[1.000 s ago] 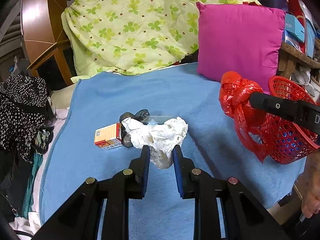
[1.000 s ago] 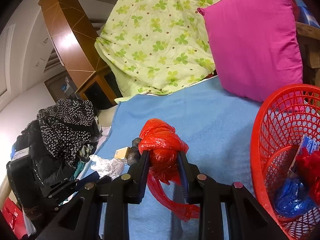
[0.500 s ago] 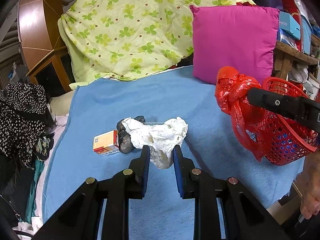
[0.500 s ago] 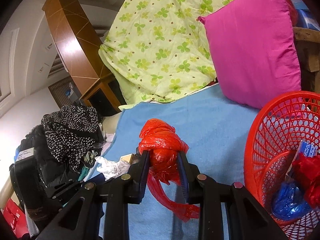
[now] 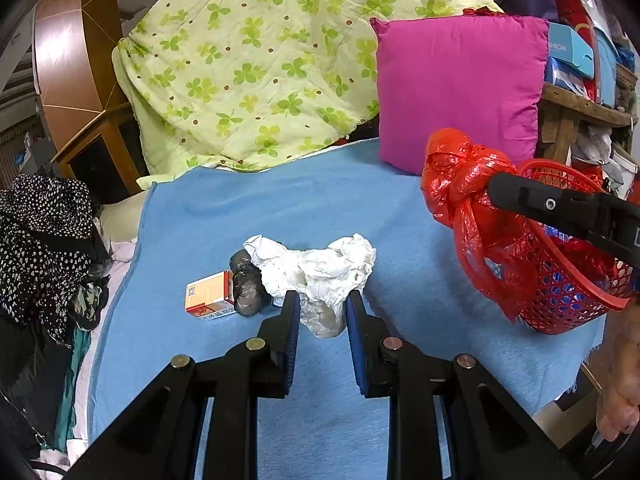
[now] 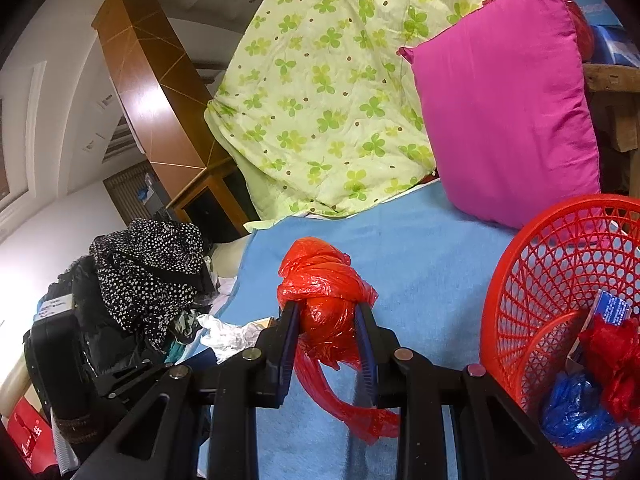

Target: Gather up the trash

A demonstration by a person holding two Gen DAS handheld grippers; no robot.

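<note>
Red crinkled plastic, a knotted bag (image 6: pixel 326 300), sits clamped between the pads of the right gripper (image 6: pixel 326 326), lifted clear of the blue blanket (image 6: pixel 420 256) with its loose tail hanging below. Just to its right stands the red plastic mesh basket (image 6: pixel 532 280), tilted, with a crumpled blue bag (image 6: pixel 576 408) and more red plastic lying inside. Over on the other side, the left gripper (image 5: pixel 320 312) is clenched on a crumpled white plastic bag (image 5: pixel 320 272), which rests on the blanket. Touching that bag's left edge lies a dark grey wrapped lump (image 5: pixel 248 288), and beside it a small orange-and-white carton (image 5: pixel 208 296) lying flat. Behind them, a magenta square cushion (image 5: pixel 460 92) leans beside a green clover-print quilt (image 5: pixel 260 60).
</note>
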